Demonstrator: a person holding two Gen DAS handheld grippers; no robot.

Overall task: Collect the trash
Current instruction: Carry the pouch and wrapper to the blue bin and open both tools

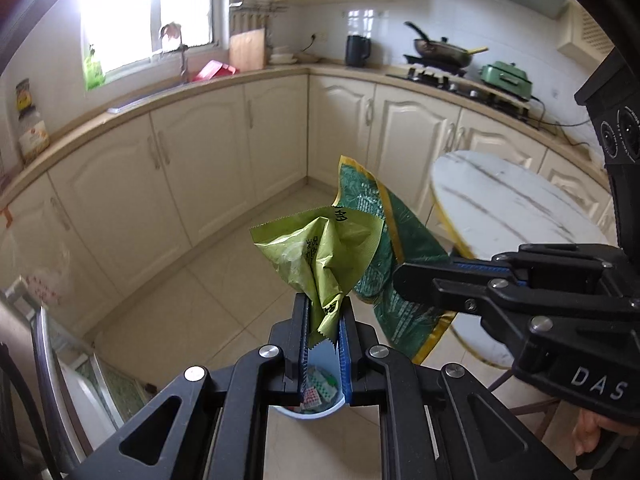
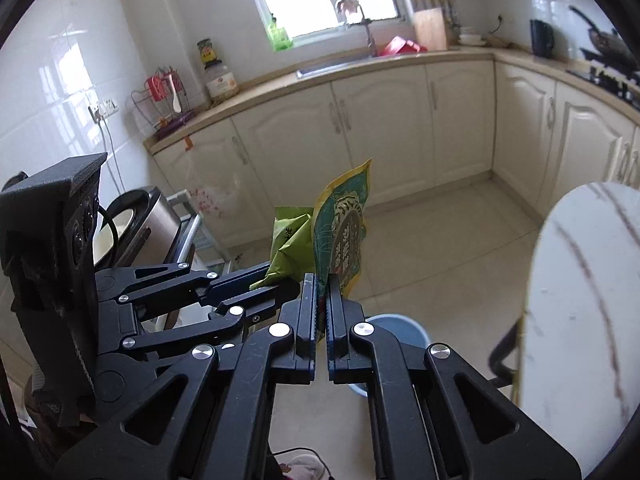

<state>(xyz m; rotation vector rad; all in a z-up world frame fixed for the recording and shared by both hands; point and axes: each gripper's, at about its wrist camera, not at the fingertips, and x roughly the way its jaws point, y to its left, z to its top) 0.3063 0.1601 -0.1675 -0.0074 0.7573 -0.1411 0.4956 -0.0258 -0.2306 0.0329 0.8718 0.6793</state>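
Note:
My left gripper (image 1: 325, 305) is shut on a crumpled light green wrapper (image 1: 320, 252), held up over a blue bin (image 1: 316, 410) on the floor that has small packets inside. My right gripper (image 2: 321, 282) is shut on a dark green snack bag with a yellow edge (image 2: 343, 224). In the left wrist view the right gripper (image 1: 404, 276) comes in from the right, holding that bag (image 1: 384, 248) just behind the wrapper. In the right wrist view the left gripper (image 2: 280, 282) and its wrapper (image 2: 290, 242) sit just left of my bag. The bin's rim (image 2: 404, 330) shows below my right fingers.
A round white marble table (image 1: 516, 208) with a gold rim stands at the right; it also shows in the right wrist view (image 2: 584, 320). Cream cabinets (image 1: 208, 152) and a counter run around the room. A steel appliance on a rack (image 2: 140, 224) stands at the left. Tiled floor (image 1: 192, 304) lies between.

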